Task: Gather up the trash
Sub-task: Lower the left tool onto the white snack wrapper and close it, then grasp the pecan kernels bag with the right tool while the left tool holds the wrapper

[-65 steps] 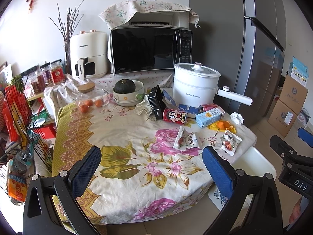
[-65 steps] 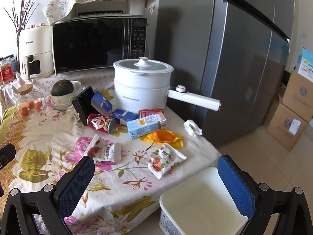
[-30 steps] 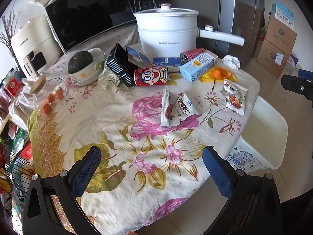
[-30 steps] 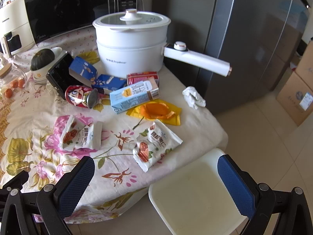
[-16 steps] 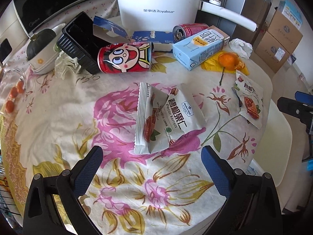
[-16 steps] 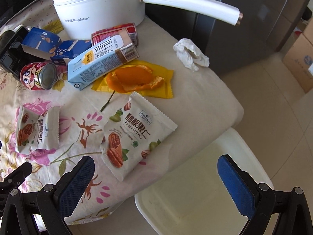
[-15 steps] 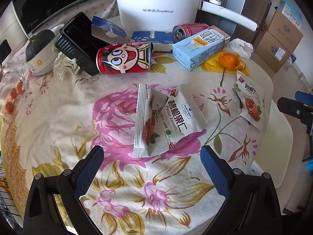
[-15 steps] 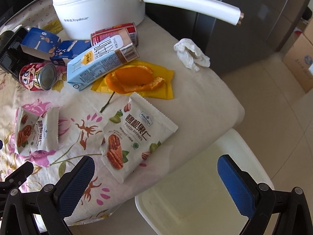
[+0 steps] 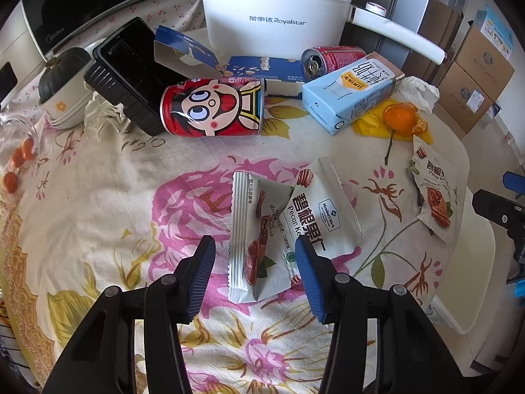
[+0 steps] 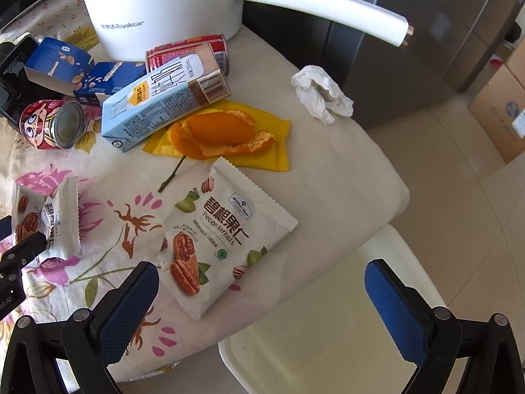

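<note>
Wrapper (image 9: 288, 226) lies crumpled on the worktop (image 9: 98, 197) between my left gripper (image 9: 254, 256) fingers, which stand apart, not yet pinching. It looks light, thin and crinkly, likely slippery; I'd pinch its raised fold. My right gripper (image 10: 262, 282) hangs wide apart over the bin (image 10: 328, 344).

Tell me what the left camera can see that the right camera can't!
Only the left wrist view shows the dark green squash in its white bowl and the small orange fruits. Only the right wrist view shows the inside of the white plastic bin below the table edge. Both show the white cooking pot, red cartoon can, light blue milk carton, orange peel and both pecan packets.
</note>
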The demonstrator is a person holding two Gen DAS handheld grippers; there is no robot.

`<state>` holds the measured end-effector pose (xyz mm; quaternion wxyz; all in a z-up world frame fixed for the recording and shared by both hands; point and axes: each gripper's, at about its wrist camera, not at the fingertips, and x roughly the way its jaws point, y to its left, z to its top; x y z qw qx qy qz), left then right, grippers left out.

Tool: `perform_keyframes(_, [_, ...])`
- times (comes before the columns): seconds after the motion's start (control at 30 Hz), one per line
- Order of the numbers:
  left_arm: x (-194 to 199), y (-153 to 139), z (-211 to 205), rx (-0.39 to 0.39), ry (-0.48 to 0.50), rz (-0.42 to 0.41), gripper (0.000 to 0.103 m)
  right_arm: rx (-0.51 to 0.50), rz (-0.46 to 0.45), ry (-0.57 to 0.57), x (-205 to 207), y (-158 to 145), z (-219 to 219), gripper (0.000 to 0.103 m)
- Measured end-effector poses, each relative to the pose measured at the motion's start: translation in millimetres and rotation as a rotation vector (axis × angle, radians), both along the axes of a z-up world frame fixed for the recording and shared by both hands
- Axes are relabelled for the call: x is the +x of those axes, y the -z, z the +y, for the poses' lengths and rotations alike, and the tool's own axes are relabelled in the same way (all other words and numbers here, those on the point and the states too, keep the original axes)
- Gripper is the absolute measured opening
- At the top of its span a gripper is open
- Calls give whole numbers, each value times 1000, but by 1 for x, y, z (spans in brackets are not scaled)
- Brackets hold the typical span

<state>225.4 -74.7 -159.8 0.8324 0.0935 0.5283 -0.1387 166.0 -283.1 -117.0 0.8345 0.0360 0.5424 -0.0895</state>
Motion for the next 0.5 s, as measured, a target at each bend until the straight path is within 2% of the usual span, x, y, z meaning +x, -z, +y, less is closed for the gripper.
perform_keyframes(0.07, [-1, 0, 1, -4, 3, -3, 44, 1, 1, 3, 0, 0, -1, 103])
perform_keyframes(0.13, [-1, 0, 2, -14, 6, -1, 31, 3, 2, 6, -1, 0, -1, 103])
perform_keyframes(0.23, [-2, -1, 6, -52, 9, 10, 17, 4, 2, 10, 0, 1, -2, 103])
perform_keyframes(0.4, [-4, -6, 14, -165, 4, 44, 15, 15, -4, 39, 1, 0, -9, 103])
perform_keyframes(0.5, [-6, -12, 18, -204, 2, 51, 15, 39, -9, 74, 4, 3, -15, 103])
